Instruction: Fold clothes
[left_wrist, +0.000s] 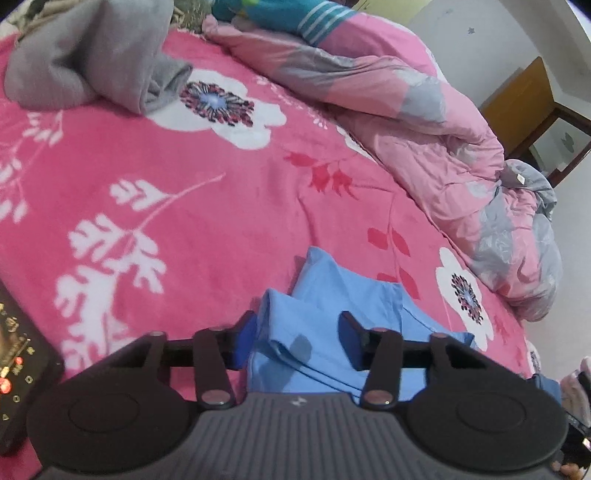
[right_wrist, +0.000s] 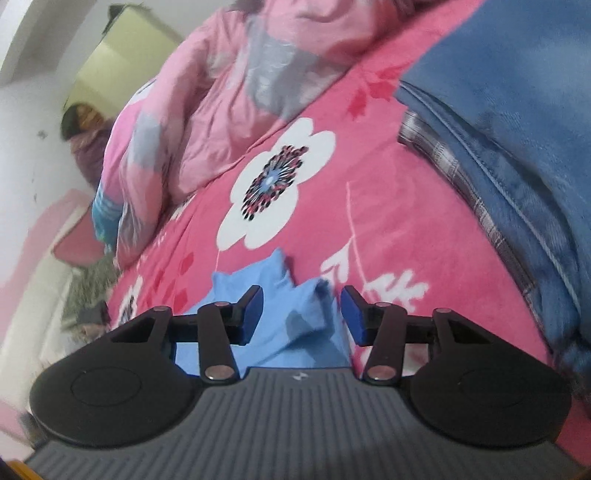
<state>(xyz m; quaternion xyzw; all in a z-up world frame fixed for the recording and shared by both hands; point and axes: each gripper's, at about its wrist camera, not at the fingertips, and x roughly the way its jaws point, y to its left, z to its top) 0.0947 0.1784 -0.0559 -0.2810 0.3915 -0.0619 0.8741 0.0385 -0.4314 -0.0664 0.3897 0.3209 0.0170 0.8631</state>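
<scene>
Right at the bottom of each frame your two grippers stand with their jaws apart and nothing pinched. Your left gripper (left_wrist: 298, 339) hovers over the light blue garment (left_wrist: 332, 321), its blue pads (left_wrist: 246, 341) clear of the cloth on either side. Your right gripper (right_wrist: 302, 314) shows the same: the blue garment (right_wrist: 277, 325) lies crumpled below and between the pads (right_wrist: 352, 315), but neither pad presses on it.

That garment sits low in the centre of both views, lying on the pink floral blanket (left_wrist: 192, 206) that covers the bed. In the left view a dark device with small red lights (left_wrist: 14, 369) rests at the lower left edge.

Further out in the right view, a dark blue garment (right_wrist: 517, 122) with a plaid lining (right_wrist: 465, 192) fills the right side of the frame, lying on the blanket (right_wrist: 388, 206) well apart from the light blue one.

Beyond that, a rumpled pink and grey quilt (left_wrist: 424, 122) runs along the right of the left view and across the top of the right view (right_wrist: 229, 92). A grey garment (left_wrist: 85, 59) is heaped in the upper left of the left view, and a teal striped cloth (left_wrist: 306, 18) lies at the top centre. A wooden piece of furniture (left_wrist: 524, 99) stands at the far right by the wall.
</scene>
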